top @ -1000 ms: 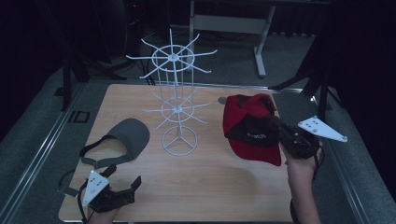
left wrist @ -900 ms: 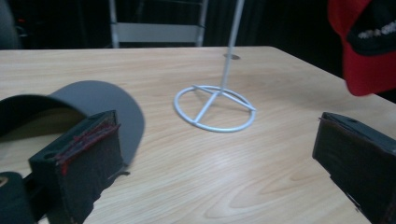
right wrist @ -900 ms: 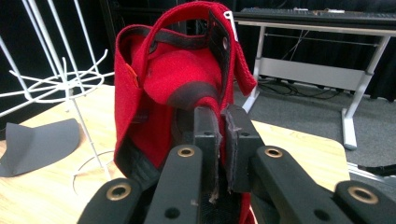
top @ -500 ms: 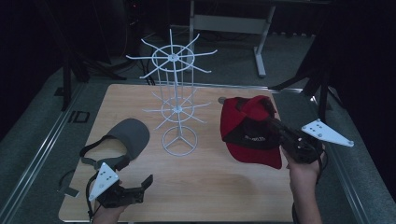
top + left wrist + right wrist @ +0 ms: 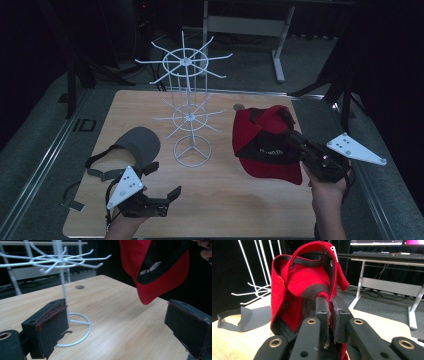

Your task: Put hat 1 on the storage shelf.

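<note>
R gripper [image 5: 295, 142] jaws clamp red cap [image 5: 265, 145] lifted at 3 o'clock of rack [image 5: 187, 115], not yet hung; L gripper [image 5: 162, 182] jaws open, empty.

My left black two-jaw gripper [image 5: 159, 181] low at near edge, fingers [image 5: 51, 325] spread wide, empty. My right black gripper [image 5: 292, 135] raised, fingers [image 5: 323, 312] clamped tight.

high overhead view, two close gripper views, shared red cap [image 5: 267, 145]
</note>
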Available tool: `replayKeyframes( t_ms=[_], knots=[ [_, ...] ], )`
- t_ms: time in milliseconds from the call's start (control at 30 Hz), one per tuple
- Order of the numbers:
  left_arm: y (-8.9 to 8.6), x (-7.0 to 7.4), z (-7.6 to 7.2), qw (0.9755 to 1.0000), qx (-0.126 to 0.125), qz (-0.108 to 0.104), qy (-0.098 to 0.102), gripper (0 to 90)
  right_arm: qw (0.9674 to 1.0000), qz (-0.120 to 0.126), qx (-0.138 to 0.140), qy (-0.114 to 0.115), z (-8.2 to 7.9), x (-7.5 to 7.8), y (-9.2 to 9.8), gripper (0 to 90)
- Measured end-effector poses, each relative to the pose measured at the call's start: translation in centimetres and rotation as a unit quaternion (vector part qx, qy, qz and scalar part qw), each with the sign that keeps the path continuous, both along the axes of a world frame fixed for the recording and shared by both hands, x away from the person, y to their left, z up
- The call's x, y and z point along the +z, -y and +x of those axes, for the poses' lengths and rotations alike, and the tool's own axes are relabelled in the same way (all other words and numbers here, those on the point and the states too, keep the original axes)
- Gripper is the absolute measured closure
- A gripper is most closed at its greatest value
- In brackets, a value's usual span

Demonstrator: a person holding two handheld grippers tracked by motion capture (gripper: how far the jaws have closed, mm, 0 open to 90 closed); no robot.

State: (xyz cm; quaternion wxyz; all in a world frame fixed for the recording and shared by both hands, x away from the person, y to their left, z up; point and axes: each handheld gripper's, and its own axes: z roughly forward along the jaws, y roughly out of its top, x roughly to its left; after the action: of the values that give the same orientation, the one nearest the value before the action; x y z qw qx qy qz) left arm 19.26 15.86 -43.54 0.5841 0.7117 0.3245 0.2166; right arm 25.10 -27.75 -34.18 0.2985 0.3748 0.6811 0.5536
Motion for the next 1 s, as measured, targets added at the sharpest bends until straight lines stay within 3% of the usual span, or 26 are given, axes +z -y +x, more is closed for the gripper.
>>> replayKeyframes(
  t_ms=[500, 767, 1000],
  knots=[
    [3.5, 2.8, 1.6, 0.9987, -0.047, 0.009, 0.015, 5.9, 0.9995, 0.01, 0.027, 0.014, -1.8, 0.7, -0.8, 84.5],
    [5.3, 3.9, 3.0, 0.9958, -0.086, 0.019, 0.023, 7.0, 0.9988, 0.017, 0.044, 0.014, -2.3, 0.7, -1.2, 84.5],
    [6.8, 5.0, 4.4, 0.9958, -0.081, 0.033, 0.028, 7.0, 0.9982, 0.018, 0.054, 0.018, -2.6, 0.8, -1.5, 84.5]
  ],
)
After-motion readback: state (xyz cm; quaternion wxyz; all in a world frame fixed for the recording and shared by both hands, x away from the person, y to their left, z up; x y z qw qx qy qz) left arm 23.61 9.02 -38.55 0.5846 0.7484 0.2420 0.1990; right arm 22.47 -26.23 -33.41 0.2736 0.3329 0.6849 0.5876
